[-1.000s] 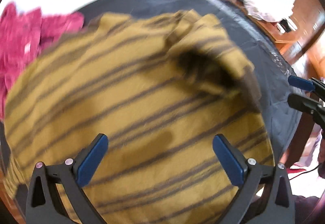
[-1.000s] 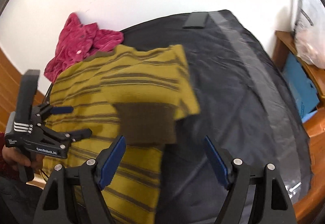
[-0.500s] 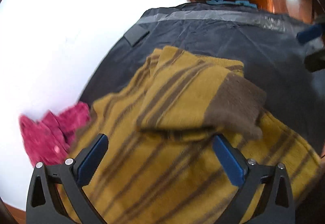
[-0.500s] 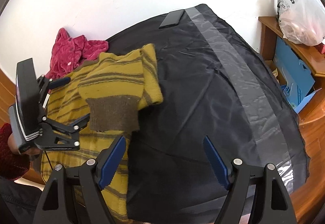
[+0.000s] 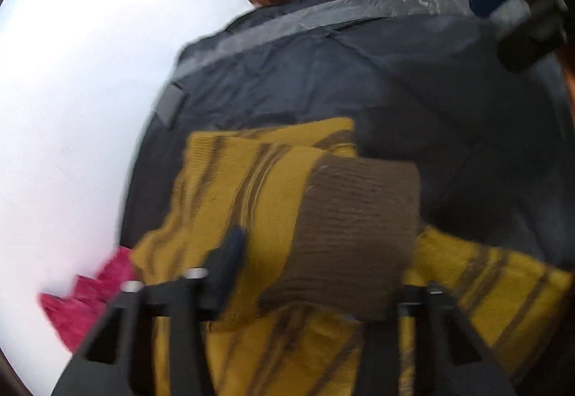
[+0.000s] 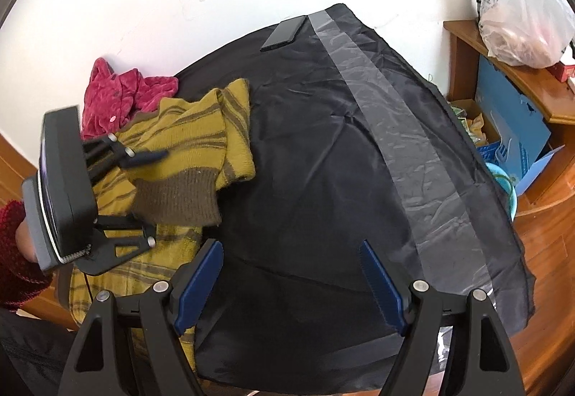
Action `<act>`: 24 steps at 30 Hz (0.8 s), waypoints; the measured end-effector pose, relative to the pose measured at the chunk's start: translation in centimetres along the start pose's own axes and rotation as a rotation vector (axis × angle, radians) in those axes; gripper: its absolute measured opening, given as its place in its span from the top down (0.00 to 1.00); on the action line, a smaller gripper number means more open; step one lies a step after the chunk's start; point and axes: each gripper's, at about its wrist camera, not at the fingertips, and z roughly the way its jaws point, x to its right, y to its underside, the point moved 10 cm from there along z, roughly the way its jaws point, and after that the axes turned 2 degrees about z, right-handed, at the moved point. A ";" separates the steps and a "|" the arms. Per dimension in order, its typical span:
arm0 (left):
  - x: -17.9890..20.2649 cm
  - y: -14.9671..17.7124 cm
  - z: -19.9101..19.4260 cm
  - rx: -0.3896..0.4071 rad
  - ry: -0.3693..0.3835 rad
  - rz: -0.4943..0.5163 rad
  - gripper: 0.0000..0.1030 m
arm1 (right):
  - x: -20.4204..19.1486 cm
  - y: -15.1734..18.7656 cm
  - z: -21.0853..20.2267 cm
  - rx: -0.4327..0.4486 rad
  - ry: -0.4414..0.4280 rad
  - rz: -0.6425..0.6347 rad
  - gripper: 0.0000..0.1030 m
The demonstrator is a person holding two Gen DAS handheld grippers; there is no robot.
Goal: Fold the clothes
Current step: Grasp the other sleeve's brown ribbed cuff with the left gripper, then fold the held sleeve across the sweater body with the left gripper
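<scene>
A mustard sweater with brown stripes (image 6: 194, 141) lies on the left part of a table covered in black cloth (image 6: 323, 180). One sleeve is folded across it, ending in a brown ribbed cuff (image 6: 176, 198). My left gripper (image 6: 143, 194) is open, its fingers either side of that cuff; in the left wrist view (image 5: 305, 274) the cuff (image 5: 355, 234) covers the right finger. My right gripper (image 6: 291, 284) is open and empty above the bare black cloth near the front edge. It shows blurred at the top right of the left wrist view (image 5: 503, 15).
A crumpled red garment (image 6: 118, 90) lies behind the sweater against the white wall. A dark phone (image 6: 284, 33) lies at the table's far edge beside a strip of clear tape (image 6: 391, 130). A wooden shelf (image 6: 510, 72) with a plastic bag (image 6: 517, 0) and blue boxes stands to the right.
My left gripper has swung and come down close over the folded sleeve, so the cuff now lies between its fingers. My right gripper has drawn back to the right, away from the sweater.
</scene>
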 end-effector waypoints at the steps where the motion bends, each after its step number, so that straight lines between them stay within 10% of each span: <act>1: -0.6 -0.1 0.4 -0.005 0.040 -0.040 0.76 | 0.0 0.0 0.0 0.002 0.000 0.001 0.22; 10: -12.0 1.4 -1.8 0.085 0.223 -0.660 0.86 | -0.8 -0.4 1.0 0.007 0.007 0.020 0.22; 17: -22.6 10.0 -5.9 0.182 0.208 -1.072 0.87 | -4.3 -1.3 2.7 0.000 -0.004 -0.014 0.22; 24: -25.2 19.6 -6.4 0.158 0.203 -1.284 0.87 | -9.0 -1.8 4.5 -0.019 -0.008 -0.076 0.22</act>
